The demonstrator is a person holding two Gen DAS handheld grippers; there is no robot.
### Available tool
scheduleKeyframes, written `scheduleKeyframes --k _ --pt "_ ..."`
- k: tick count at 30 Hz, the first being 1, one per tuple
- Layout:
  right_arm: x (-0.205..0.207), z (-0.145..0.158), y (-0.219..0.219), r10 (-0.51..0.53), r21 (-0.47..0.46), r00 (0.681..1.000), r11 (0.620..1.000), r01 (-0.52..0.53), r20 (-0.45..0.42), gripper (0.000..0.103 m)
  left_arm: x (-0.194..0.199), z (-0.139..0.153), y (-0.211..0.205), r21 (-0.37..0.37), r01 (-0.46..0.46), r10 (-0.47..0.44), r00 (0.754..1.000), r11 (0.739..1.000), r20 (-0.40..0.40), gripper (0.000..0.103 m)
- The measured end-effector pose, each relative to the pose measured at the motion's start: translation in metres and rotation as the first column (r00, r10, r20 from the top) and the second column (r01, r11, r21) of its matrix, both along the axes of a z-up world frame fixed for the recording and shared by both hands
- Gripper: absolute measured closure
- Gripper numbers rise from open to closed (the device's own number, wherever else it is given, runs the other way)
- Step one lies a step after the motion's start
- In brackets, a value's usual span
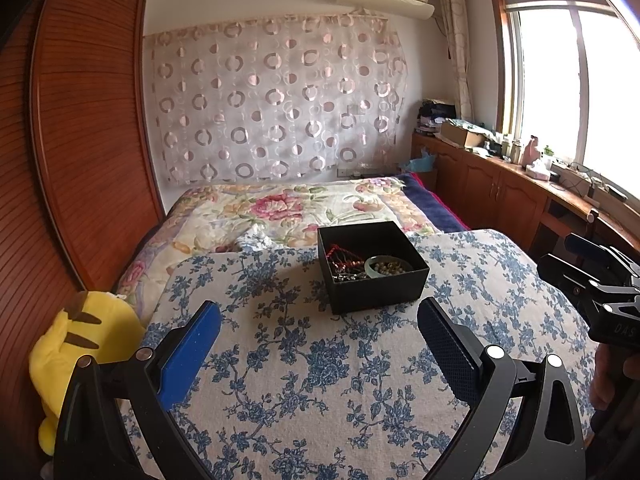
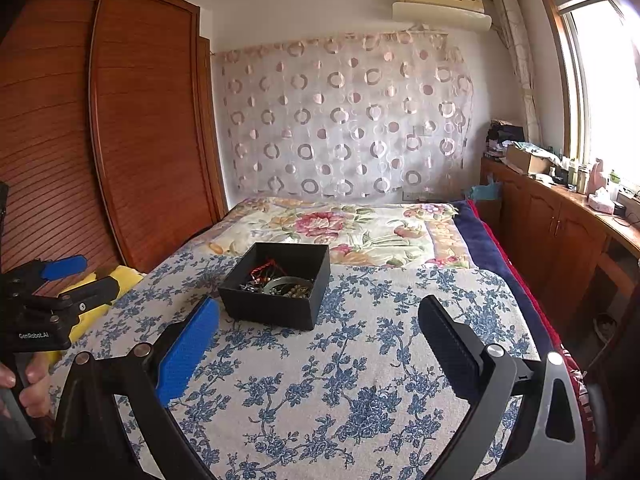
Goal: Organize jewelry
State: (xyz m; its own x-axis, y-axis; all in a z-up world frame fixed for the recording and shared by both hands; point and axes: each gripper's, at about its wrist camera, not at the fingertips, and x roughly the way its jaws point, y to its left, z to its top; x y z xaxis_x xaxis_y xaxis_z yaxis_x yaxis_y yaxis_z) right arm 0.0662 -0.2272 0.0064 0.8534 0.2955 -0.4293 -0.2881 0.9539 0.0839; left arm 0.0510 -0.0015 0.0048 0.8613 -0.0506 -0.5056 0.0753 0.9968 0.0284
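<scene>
sitting on a blue-flowered cloth point(image 1: 328, 380) spread over a bed, a black box point(image 1: 372, 266) is holding the jewelry: a tangle of red cord point(image 1: 340, 254), a pale green bangle point(image 1: 386, 266) and some small beads point(image 1: 384, 267), all lying together in one heap inside the open box. nothing is lying outside it.

the left gripper point(image 1: 320, 344) is hovering low over the cloth, just short of the box, its jaws standing wide apart and gripping nothing. the right gripper point(image 2: 320, 344) is hovering the same way, also spread wide and empty, with the box a little ahead and to its left. a hand point(image 2: 24, 388) is showing at the edge of the right view, holding the left tool.

judging from this, the sorting is only starting: both claws are lining up on the box and no piece is picked yet. the next move is likely calling for one claw to steady the box wall while the other is reaching in from above, narrowing onto a single piece, probably the bangle, without dragging the tangled cord along.

a yellow plush point(image 1: 80, 344) is resting beside the cloth on the left.
</scene>
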Motion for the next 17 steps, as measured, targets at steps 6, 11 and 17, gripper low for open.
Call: scheduleKeyframes --k 6,11,17 --pt "0.0 -0.0006 -0.0001 0.0 0.001 1.0 1.0 0.0 0.0 0.003 -0.0002 -0.0001 0.0 0.0 0.0 0.0 1.0 1.0 0.0 0.008" --pt "-0.0008 0.0022 0.001 -0.001 0.001 1.0 1.0 0.001 0.002 0.003 -0.0008 0.001 -0.0001 0.002 -0.002 0.002 1.0 1.0 0.001 0.008" --pt "-0.0012 0.0015 0.0007 -0.001 0.001 1.0 1.0 0.001 0.003 0.003 -0.0008 0.0042 -0.0002 0.004 -0.001 0.001 1.0 1.0 0.002 0.008"
